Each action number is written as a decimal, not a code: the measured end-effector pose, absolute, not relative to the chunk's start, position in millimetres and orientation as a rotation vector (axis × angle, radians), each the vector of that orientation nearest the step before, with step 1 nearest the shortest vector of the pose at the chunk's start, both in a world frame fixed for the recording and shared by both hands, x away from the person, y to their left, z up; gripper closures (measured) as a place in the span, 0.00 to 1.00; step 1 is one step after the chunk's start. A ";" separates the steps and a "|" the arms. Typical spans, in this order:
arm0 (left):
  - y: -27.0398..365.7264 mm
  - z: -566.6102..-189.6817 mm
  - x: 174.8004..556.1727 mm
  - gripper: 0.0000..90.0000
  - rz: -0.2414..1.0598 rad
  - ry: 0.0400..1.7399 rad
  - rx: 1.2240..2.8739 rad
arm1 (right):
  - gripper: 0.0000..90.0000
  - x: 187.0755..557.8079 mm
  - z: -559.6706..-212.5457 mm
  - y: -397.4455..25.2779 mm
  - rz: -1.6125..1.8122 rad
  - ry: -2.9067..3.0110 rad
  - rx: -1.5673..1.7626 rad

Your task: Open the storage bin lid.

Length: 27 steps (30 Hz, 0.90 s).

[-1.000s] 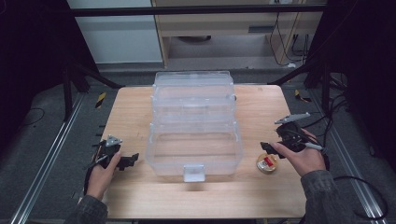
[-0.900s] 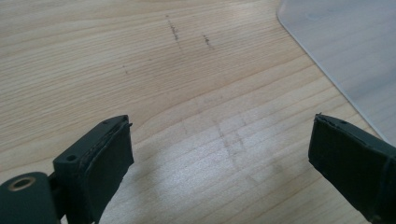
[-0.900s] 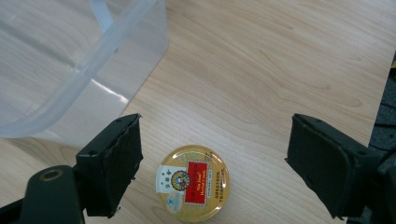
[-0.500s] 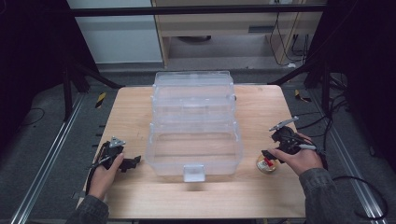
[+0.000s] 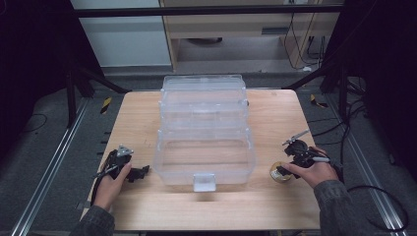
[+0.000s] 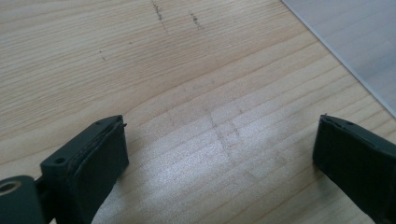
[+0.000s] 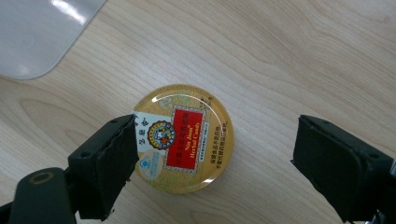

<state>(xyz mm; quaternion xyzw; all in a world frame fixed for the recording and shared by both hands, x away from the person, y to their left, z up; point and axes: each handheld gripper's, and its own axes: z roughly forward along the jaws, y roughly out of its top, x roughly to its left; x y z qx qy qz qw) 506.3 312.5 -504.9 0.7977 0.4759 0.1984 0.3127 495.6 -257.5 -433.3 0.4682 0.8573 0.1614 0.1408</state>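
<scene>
A small round gold tin (image 7: 183,138) with a red label lies flat on the wooden table (image 5: 275,123), to the right of a clear plastic tiered box (image 5: 204,132). In the high view the tin (image 5: 279,173) sits just under my right gripper (image 5: 284,169). Seen from the right gripper view, that gripper (image 7: 212,163) is open, its jaws wide to either side of the tin, not touching it. My left gripper (image 5: 140,172) rests low on the table left of the box. It is open (image 6: 219,154) over bare wood, holding nothing.
The box's front latch (image 5: 203,182) faces the near edge. A corner of the clear box (image 7: 37,32) lies close beside the tin, and its edge (image 6: 355,42) is near the left gripper. Cables (image 5: 373,196) trail off the table's right side.
My right gripper has come down and toward the near edge, from beside the tin to over it. The left gripper has barely moved.
</scene>
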 end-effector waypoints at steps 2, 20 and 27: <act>314.0 -506.0 506.6 0.00 0.526 1.239 2.105 | 0.16 495.2 -434.9 -257.9 0.457 2.483 1.352; 314.3 -508.2 506.8 0.00 0.537 1.231 2.080 | 0.15 499.9 -448.5 -248.9 0.389 2.575 1.321; 314.4 -508.2 506.8 0.00 0.537 1.231 2.081 | 0.13 504.2 -454.1 -242.2 0.374 2.607 1.341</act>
